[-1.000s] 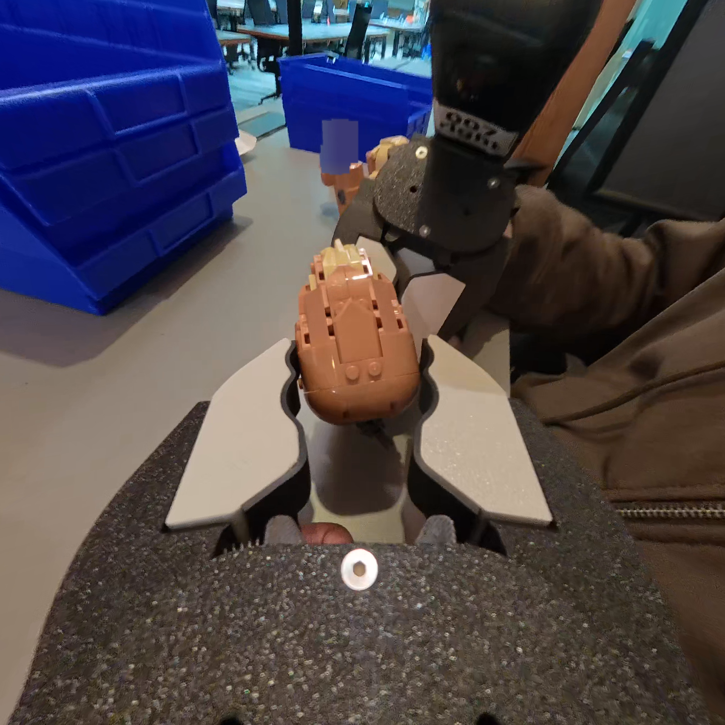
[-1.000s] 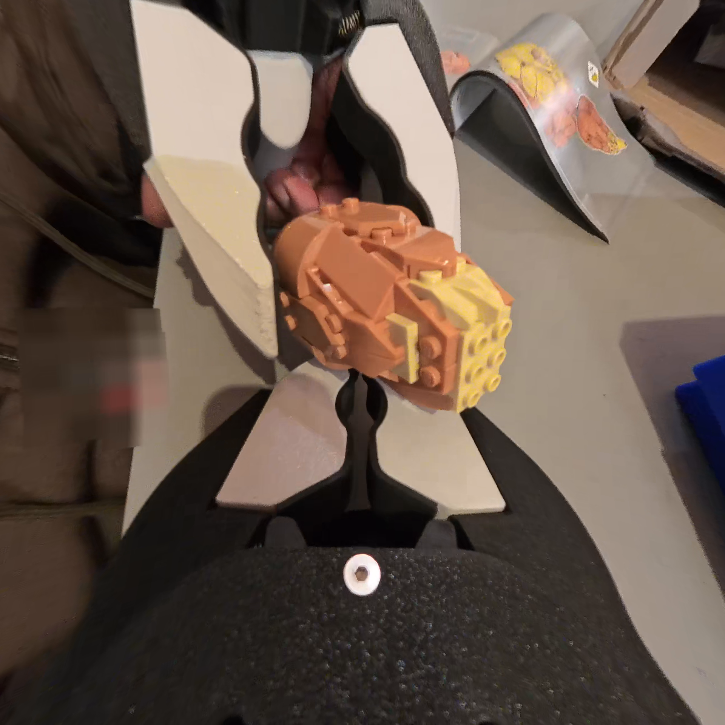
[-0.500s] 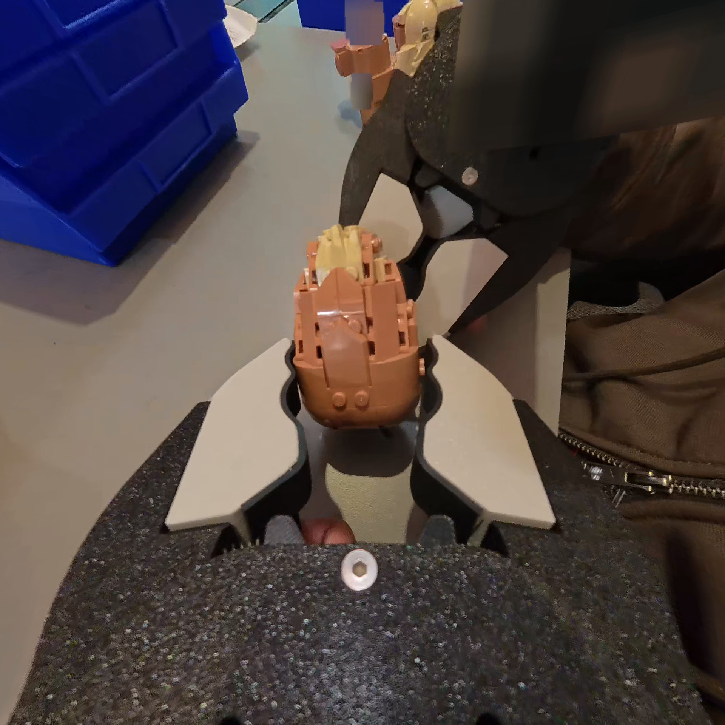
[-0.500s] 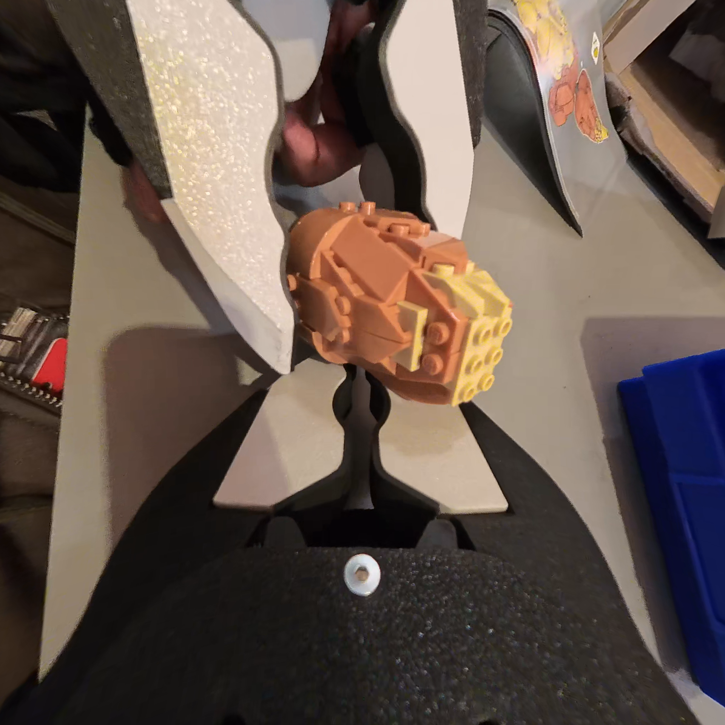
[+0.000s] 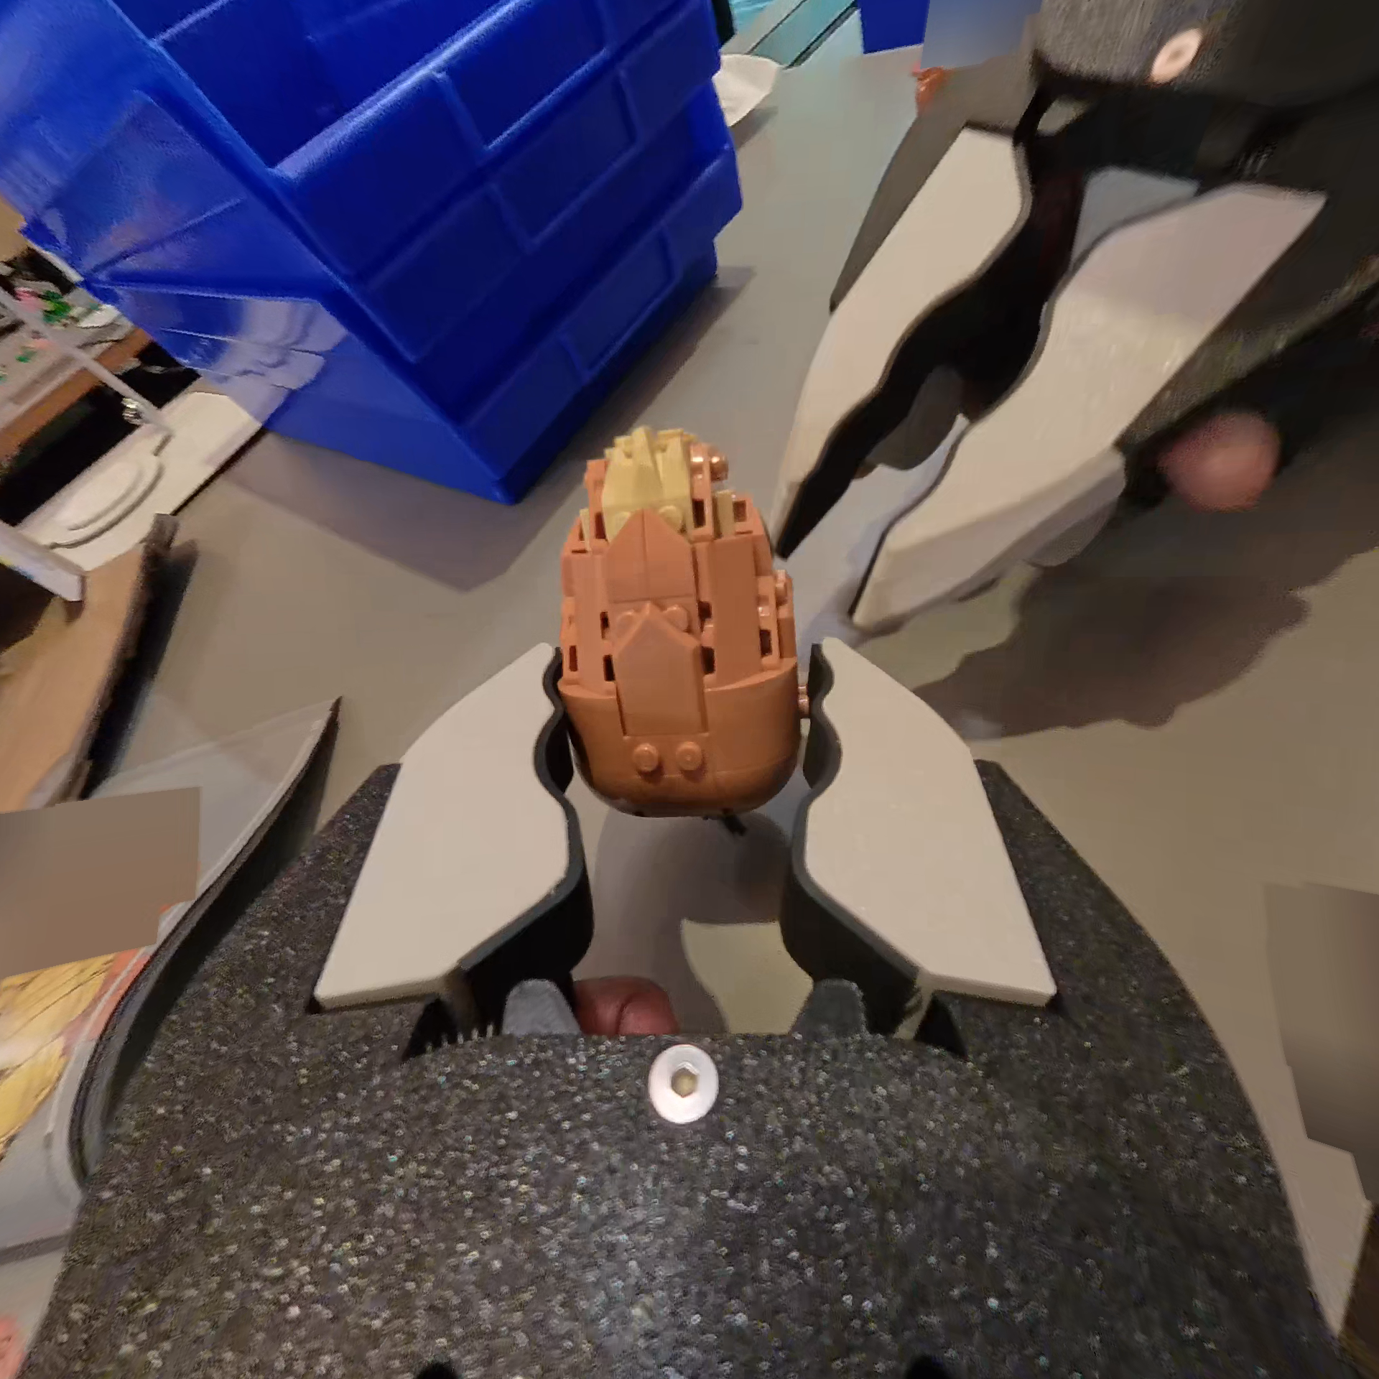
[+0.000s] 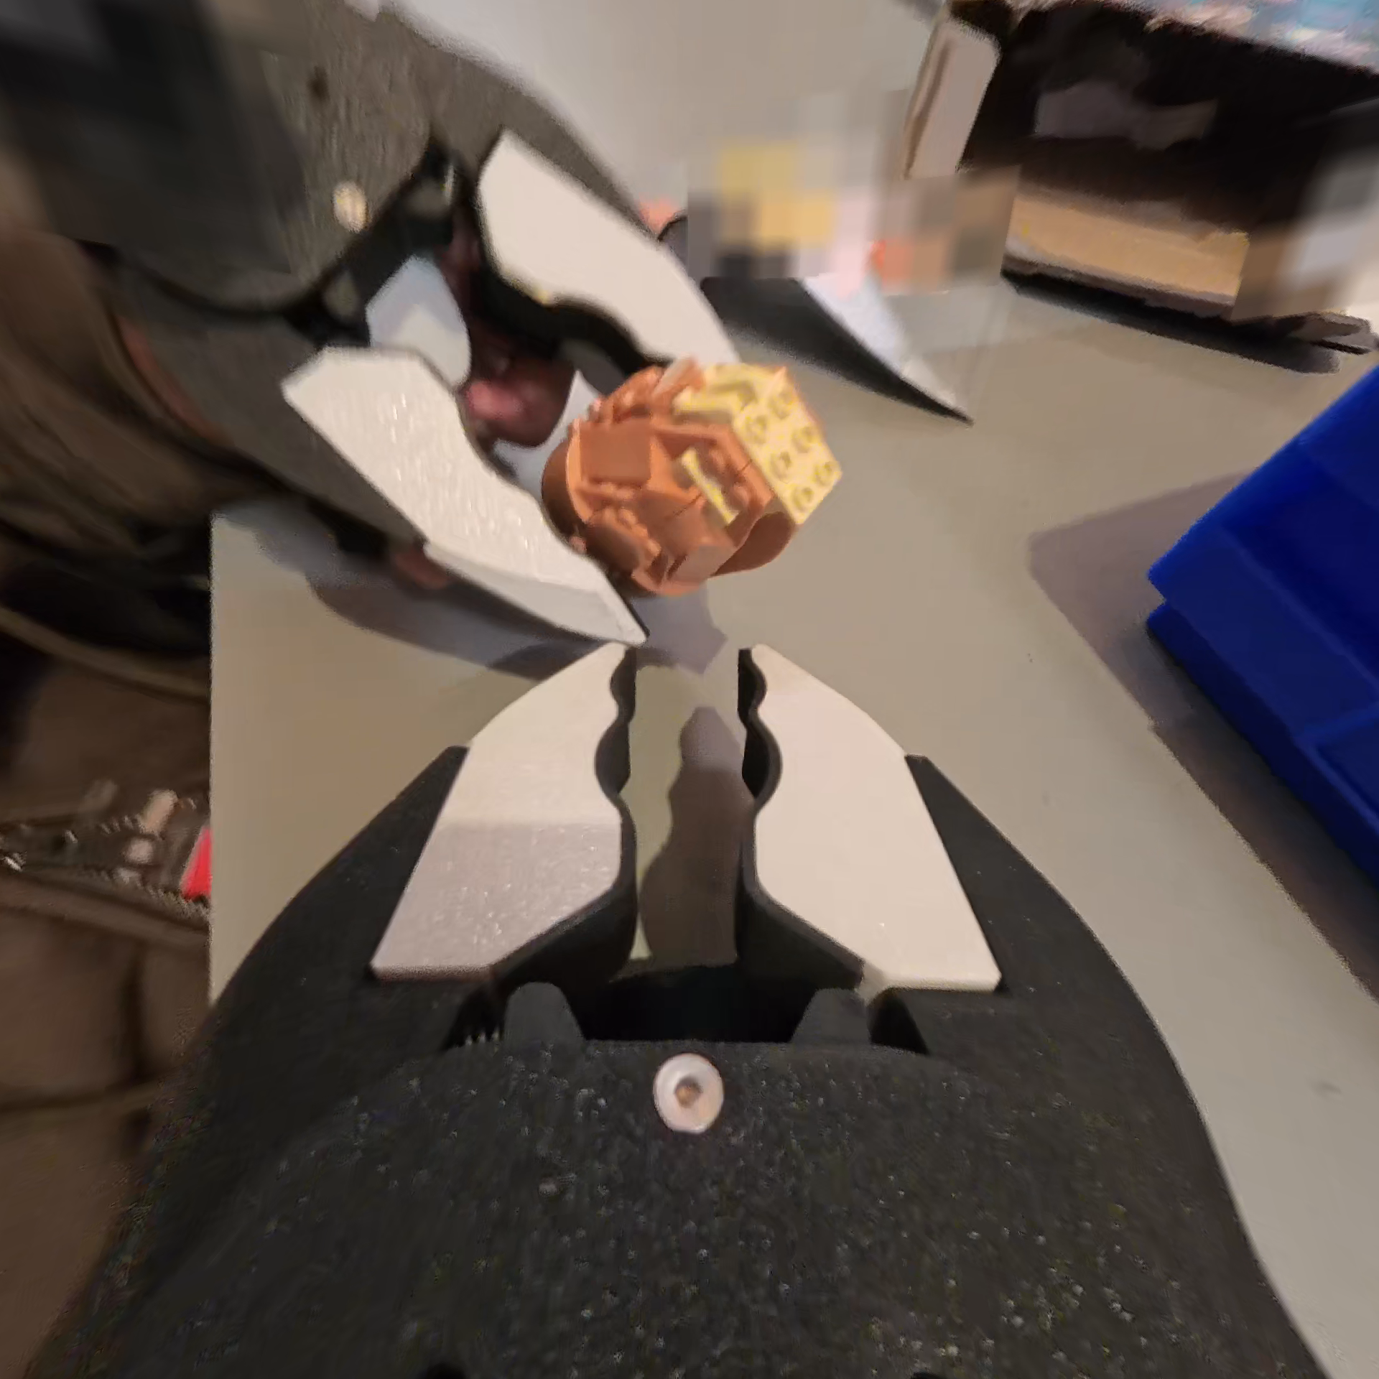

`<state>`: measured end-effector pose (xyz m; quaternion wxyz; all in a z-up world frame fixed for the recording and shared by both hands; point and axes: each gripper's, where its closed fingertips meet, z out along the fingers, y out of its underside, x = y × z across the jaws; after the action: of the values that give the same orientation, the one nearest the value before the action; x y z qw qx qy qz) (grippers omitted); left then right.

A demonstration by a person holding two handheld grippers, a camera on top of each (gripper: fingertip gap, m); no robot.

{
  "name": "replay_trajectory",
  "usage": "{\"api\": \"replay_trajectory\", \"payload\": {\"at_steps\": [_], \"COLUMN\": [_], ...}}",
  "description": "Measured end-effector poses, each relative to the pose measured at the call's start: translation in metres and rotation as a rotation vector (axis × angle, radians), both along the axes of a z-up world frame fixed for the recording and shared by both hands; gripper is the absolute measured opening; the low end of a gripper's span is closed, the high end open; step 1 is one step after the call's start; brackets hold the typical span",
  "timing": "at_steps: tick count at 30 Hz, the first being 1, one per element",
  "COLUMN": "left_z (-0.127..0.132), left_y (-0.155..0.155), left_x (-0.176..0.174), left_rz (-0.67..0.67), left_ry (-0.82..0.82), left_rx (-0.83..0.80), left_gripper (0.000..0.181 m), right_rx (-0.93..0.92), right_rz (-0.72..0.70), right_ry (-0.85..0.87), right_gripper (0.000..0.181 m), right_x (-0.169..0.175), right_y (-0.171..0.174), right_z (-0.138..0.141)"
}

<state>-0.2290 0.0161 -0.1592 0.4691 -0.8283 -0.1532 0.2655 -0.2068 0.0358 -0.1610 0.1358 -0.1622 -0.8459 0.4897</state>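
My left tongs (image 5: 679, 716) grip the rounded brown-and-tan brick-built model (image 5: 675, 657) above the grey tabletop (image 5: 358, 597); my right tongs (image 6: 686, 671) stand parted, empty, just beside it.

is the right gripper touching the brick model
Apart. The right wrist view shows table between the right gripper fingertips and the brick model, which the left gripper holds.

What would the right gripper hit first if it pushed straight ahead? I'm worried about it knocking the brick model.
Likely the left gripper's near finger, which crosses just beyond the open right gripper, with the brown and yellow brick model right behind it. The picture is blurred, so depth is uncertain.
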Motion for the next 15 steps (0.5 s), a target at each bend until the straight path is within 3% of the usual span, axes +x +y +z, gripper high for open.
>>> {"api": "replay_trajectory", "payload": {"at_steps": [5,15], "left_z": [0.003,0.008], "left_y": [-0.004,-0.009], "left_x": [-0.008,-0.012], "left_rz": [0.076,0.142], "left_ry": [0.105,0.226], "left_rx": [-0.04,-0.093], "left_gripper": [0.061,0.061], "right_rx": [-0.26,-0.429], "right_rz": [-0.064,-0.123], "right_ry": [-0.121,-0.244], "right_gripper": [0.027,0.026], "right_x": [-0.005,-0.009], "right_y": [-0.008,-0.017], "right_z": [0.025,0.036]}}
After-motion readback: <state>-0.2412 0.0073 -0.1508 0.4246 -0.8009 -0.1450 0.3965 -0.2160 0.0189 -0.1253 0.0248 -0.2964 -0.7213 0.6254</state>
